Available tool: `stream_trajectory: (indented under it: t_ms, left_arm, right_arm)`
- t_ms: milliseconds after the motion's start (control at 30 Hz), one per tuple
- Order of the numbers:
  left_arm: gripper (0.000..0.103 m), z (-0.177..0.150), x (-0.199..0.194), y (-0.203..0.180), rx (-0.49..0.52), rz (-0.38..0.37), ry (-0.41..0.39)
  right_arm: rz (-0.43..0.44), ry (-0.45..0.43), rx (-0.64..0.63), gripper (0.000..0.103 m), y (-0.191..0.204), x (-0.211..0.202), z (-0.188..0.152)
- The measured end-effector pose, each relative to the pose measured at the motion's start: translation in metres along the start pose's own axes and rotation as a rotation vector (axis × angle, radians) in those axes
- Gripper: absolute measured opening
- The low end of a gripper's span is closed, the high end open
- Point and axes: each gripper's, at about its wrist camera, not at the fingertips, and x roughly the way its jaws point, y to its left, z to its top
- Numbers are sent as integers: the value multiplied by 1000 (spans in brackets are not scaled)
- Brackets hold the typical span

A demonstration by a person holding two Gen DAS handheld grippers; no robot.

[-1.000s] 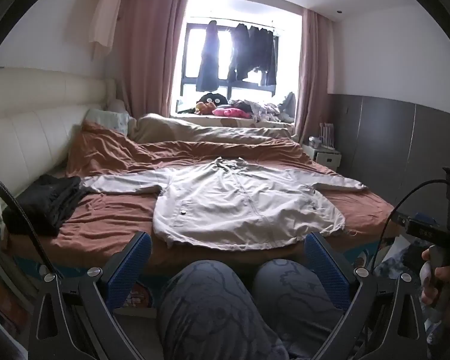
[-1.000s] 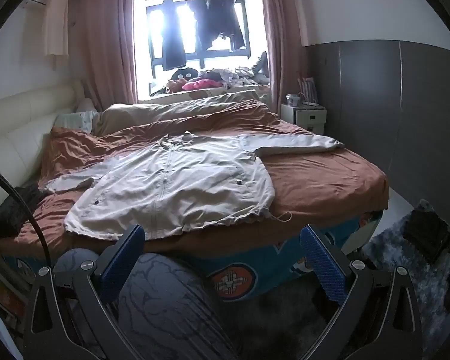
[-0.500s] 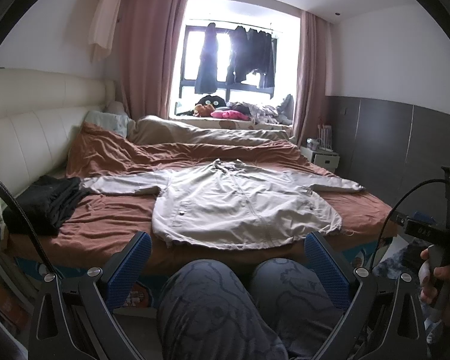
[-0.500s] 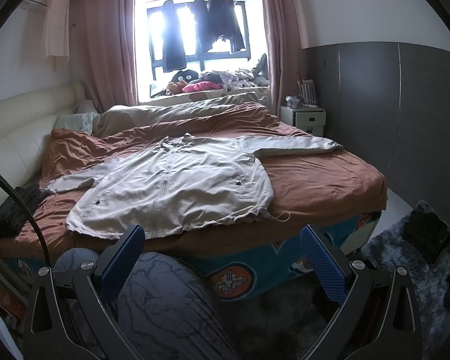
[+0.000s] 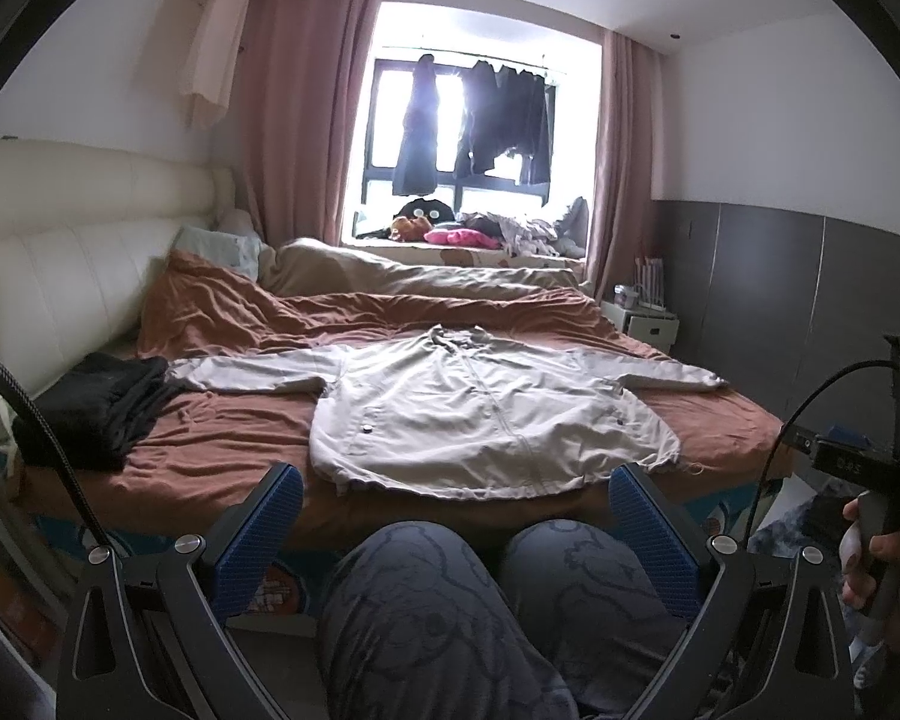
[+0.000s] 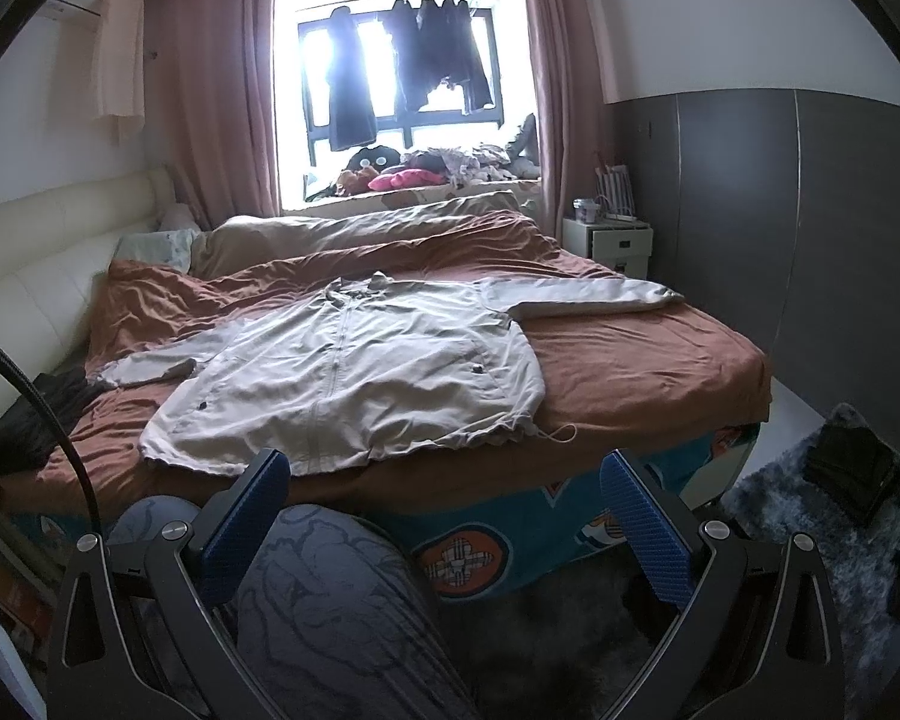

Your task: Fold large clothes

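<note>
A large beige zip jacket (image 5: 480,414) lies spread flat, front up, on the brown bed sheet (image 5: 222,450), sleeves out to both sides. It also shows in the right wrist view (image 6: 354,372). My left gripper (image 5: 450,510) is open and empty, held well short of the bed above the person's knees (image 5: 426,594). My right gripper (image 6: 444,498) is open and empty, also short of the bed's near edge, toward the jacket's right hem. The right hand's gripper body shows at the left wrist view's right edge (image 5: 882,480).
A pile of black clothes (image 5: 90,402) lies on the bed's left side. A rumpled duvet (image 5: 390,282) lies at the far end, a white nightstand (image 6: 612,240) at the right. A grey rug (image 6: 810,510) with a dark item lies on the floor.
Both views have shifted only slightly; the jacket sits a touch lower in the left wrist view. Both grippers stay open and nothing on the bed has moved.
</note>
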Motion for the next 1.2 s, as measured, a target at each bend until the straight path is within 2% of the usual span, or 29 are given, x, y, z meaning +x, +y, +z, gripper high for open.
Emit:
stream_trajectory:
  t_ms: [67, 333, 433, 600, 767, 1200]
  left_arm:
    - [103, 0, -1, 0, 1, 2, -2]
    - [103, 1, -7, 7, -2, 0, -17]
    - [103, 3, -6, 10, -7, 0, -20]
    - [103, 3, 2, 12, -9, 6, -28]
    - [103, 11, 28, 14, -19, 20, -24]
    - [103, 38, 140, 28, -33, 37, 80]
  right_arm:
    - [-9, -2, -17, 103, -1, -1, 0]
    - [40, -17, 67, 103, -6, -6, 1]
    - [-5, -28, -26, 103, -2, -6, 2]
    - [-9, -21, -37, 103, 0, 2, 9]
    - [10, 23, -37, 103, 1, 29, 16]
    - [-20, -63, -89, 103, 9, 117, 67]
